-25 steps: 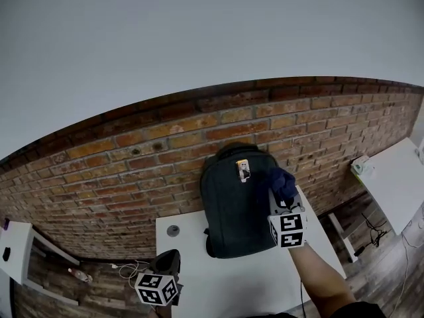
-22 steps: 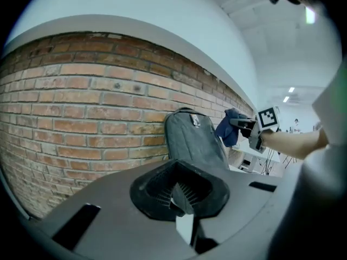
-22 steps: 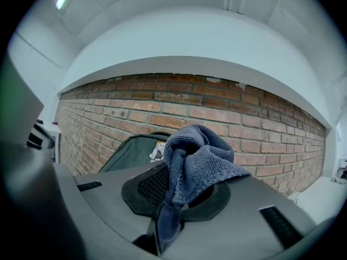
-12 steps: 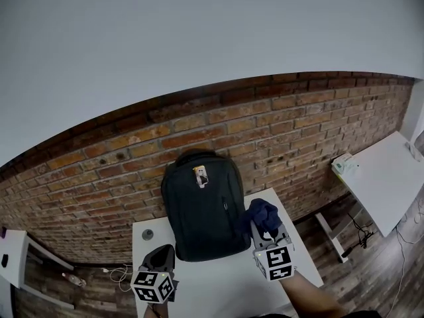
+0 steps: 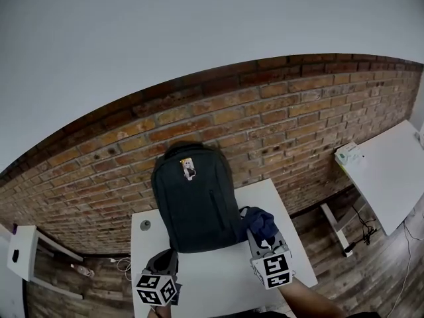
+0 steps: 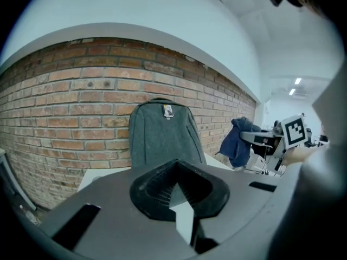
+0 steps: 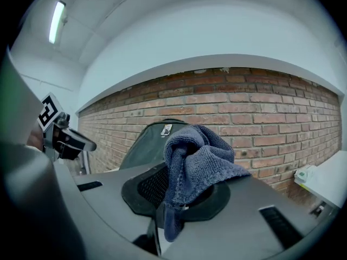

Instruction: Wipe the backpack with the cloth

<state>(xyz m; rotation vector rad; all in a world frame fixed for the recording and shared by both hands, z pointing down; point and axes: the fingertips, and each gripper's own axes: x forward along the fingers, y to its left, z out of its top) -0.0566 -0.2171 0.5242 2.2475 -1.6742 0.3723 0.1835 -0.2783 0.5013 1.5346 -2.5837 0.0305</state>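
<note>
- The left gripper (image 5: pixel 167 257) was held low over the near left part of the white table (image 5: pixel 218 283). Its jaws were seen pressed together at the tips, with nothing between them.
- The dark backpack (image 5: pixel 195 204) was stood upright at the back of the table and leaned against the brick wall (image 5: pixel 265 124).
- The blue cloth (image 5: pixel 260 220) was pinched and bunched in the closed jaws of the right gripper (image 5: pixel 258 240), just beside the backpack's lower right side. Contact between them could not be made out.
</note>
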